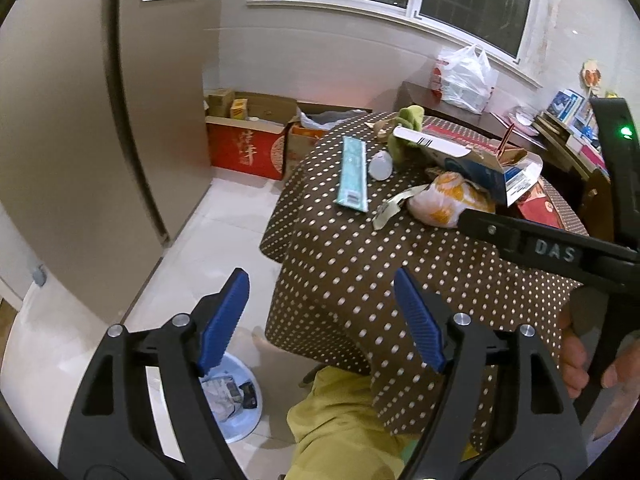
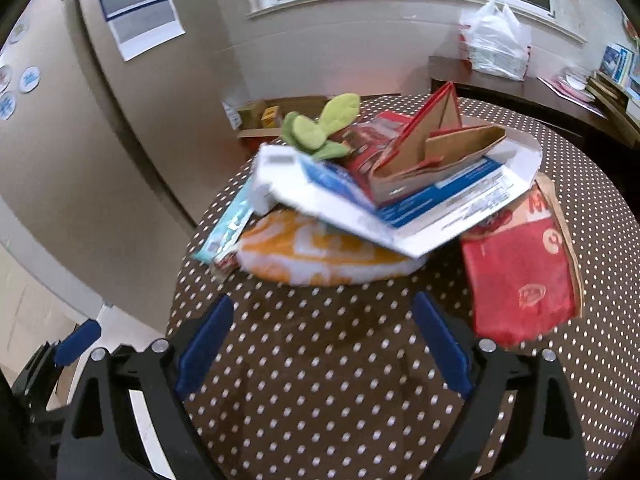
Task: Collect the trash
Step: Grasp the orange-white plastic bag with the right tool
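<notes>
A pile of trash lies on a round table with a brown dotted cloth: an orange and white bag, a torn white and blue carton, a red and brown cardboard box, a red paper bag, a teal packet and a green plush toy. My right gripper is open and empty, just in front of the orange bag. My left gripper is open and empty, beside the table edge above a pale blue bin on the floor.
The bin holds some wrappers. Cardboard boxes stand on the floor by the far wall. A side cabinet carries a white plastic bag and books. A beige wall is on the left. My yellow trouser leg is below.
</notes>
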Motion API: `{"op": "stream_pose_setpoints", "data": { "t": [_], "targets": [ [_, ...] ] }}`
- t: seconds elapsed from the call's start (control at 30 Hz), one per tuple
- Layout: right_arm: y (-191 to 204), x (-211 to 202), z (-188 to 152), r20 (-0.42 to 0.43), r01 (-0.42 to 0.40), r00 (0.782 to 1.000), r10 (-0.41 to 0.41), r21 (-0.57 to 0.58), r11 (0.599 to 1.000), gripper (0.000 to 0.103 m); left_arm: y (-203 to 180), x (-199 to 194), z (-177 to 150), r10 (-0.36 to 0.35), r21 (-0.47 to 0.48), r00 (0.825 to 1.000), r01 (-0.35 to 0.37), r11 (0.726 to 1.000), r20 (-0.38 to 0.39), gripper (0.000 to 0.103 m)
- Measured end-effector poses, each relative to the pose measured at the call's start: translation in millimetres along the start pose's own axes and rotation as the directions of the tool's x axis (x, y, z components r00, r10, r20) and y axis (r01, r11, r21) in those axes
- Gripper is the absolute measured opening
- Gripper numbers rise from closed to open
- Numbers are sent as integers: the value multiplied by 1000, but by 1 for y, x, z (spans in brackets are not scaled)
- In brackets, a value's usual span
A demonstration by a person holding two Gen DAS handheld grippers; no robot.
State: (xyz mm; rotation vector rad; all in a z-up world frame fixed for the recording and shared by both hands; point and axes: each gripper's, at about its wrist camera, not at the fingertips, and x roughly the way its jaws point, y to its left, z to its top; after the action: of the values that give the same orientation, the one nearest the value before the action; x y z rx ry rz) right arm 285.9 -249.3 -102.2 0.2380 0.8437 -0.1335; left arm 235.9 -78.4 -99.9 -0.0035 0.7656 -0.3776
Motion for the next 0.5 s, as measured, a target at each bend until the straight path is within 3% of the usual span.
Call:
{"op": "stream_pose_setpoints", "data": {
  "t": [0.23, 0.5],
  "targets": [
    [-9, 19, 20, 8, 33, 999, -33, 32, 999, 92, -6, 15, 7, -27, 9, 1000, 27, 1000, -12, 74],
    [-15, 42, 34, 6, 11, 1000, -11, 34, 999, 97, -8, 30, 4, -44, 4, 998, 45, 999, -49, 75]
  ]
}}
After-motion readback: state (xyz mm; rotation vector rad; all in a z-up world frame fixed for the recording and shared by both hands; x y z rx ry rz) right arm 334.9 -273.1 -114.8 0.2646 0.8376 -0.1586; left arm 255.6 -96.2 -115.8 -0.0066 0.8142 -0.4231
